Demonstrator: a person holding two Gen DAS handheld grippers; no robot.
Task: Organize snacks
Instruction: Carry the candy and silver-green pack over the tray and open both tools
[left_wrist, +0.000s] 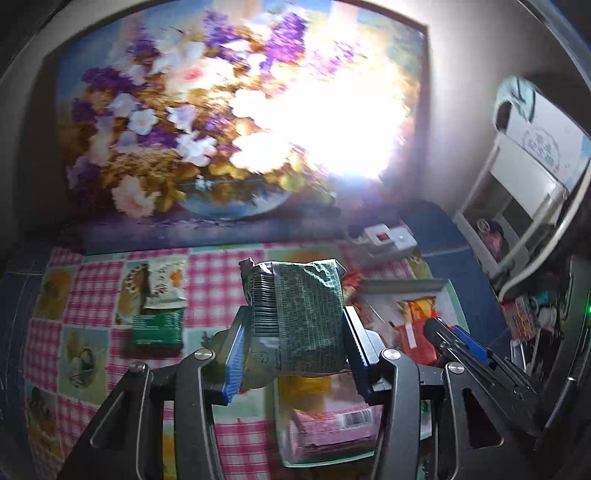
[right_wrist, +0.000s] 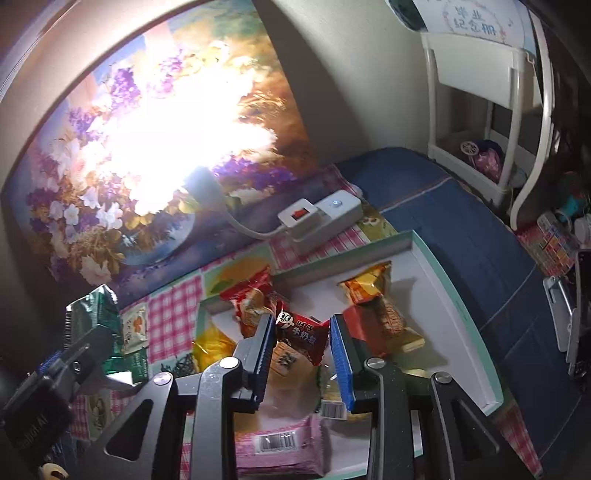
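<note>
My left gripper is shut on a dark green snack packet and holds it above the table, near the tray's left edge; the packet also shows at the left of the right wrist view. My right gripper is shut on a small red candy packet above the white tray with a mint rim. The tray holds several snacks: an orange packet, a red packet, a yellow packet and a pink packet.
Another green-and-white snack packet lies on the pink checked tablecloth at the left. A white power strip lies behind the tray. A large flower painting with strong glare stands at the back. A white shelf stands at the right.
</note>
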